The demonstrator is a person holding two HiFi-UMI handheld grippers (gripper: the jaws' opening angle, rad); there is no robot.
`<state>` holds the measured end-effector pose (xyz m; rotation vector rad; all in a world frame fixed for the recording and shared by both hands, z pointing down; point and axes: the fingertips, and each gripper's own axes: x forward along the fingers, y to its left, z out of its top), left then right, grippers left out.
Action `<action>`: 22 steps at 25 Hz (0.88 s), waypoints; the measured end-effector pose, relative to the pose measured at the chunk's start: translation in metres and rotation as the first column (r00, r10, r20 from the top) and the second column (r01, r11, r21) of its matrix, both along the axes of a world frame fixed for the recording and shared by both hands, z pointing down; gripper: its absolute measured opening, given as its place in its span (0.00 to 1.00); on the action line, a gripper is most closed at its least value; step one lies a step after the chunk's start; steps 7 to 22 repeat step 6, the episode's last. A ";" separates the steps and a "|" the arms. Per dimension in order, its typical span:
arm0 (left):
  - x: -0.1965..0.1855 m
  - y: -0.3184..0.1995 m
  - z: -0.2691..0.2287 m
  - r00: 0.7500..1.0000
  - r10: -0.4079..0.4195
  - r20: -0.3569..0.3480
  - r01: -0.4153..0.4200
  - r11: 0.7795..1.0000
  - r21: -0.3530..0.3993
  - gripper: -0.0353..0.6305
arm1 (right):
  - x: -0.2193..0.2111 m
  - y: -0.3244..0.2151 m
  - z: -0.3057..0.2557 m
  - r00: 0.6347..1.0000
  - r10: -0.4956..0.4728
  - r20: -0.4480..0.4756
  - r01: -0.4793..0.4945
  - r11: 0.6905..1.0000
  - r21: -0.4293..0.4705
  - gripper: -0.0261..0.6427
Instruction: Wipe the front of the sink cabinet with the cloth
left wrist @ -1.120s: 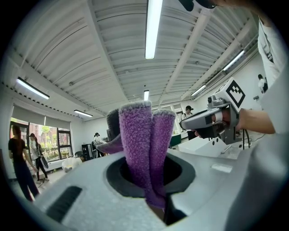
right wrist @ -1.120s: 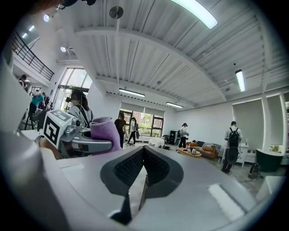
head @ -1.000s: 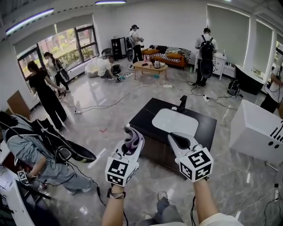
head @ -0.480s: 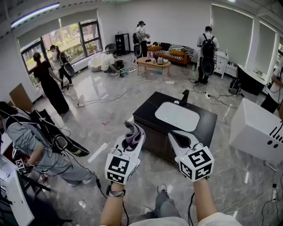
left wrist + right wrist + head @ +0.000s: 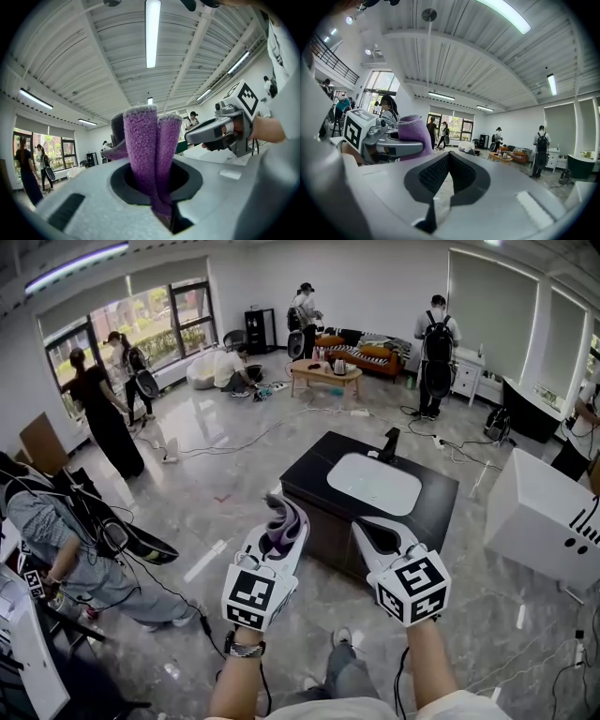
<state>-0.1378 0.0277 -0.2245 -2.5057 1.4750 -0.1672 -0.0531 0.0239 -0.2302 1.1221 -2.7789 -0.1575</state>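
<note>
Jaws of the left gripper point(image 5: 157, 185) are clamped on the cloth point(image 5: 146, 154), a thick purple terry piece folded into upright lobes that stand out of the black pads, with a grey edge along the top. Jaws of the right gripper point(image 5: 449, 174) are pressed together, their ribbed black pads meeting in one seam with nothing between them.

In the head view both are held up side by side, the left gripper point(image 5: 281, 514) with the cloth point(image 5: 283, 532) poking out of its tip, the right gripper point(image 5: 371, 536) just beside it. Right behind them is the sink cabinet point(image 5: 305, 479), a dark box with a flat black top, a rounded white basin point(image 5: 375, 484) sunk into it and a black faucet point(image 5: 387, 444) at the far edge. The two grippers cover part of its near front; whether the cloth touches it I cannot tell.

The floor point(image 5: 225, 465) is glossy grey marble-look tile, crossed by loose cables point(image 5: 234, 448). A white box point(image 5: 539, 512) sits to the right of the cabinet. At the left a person point(image 5: 56, 540) bends over. Farther off are a low wooden coffee table point(image 5: 323, 374), an orange sofa point(image 5: 366, 351) and tall windows point(image 5: 141, 324), with several people about.
</note>
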 end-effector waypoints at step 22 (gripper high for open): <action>0.003 0.008 -0.006 1.000 0.004 0.003 -0.004 1.000 0.007 0.13 | 0.000 0.006 -0.005 1.000 0.003 -0.004 -0.003 1.000 0.007 0.05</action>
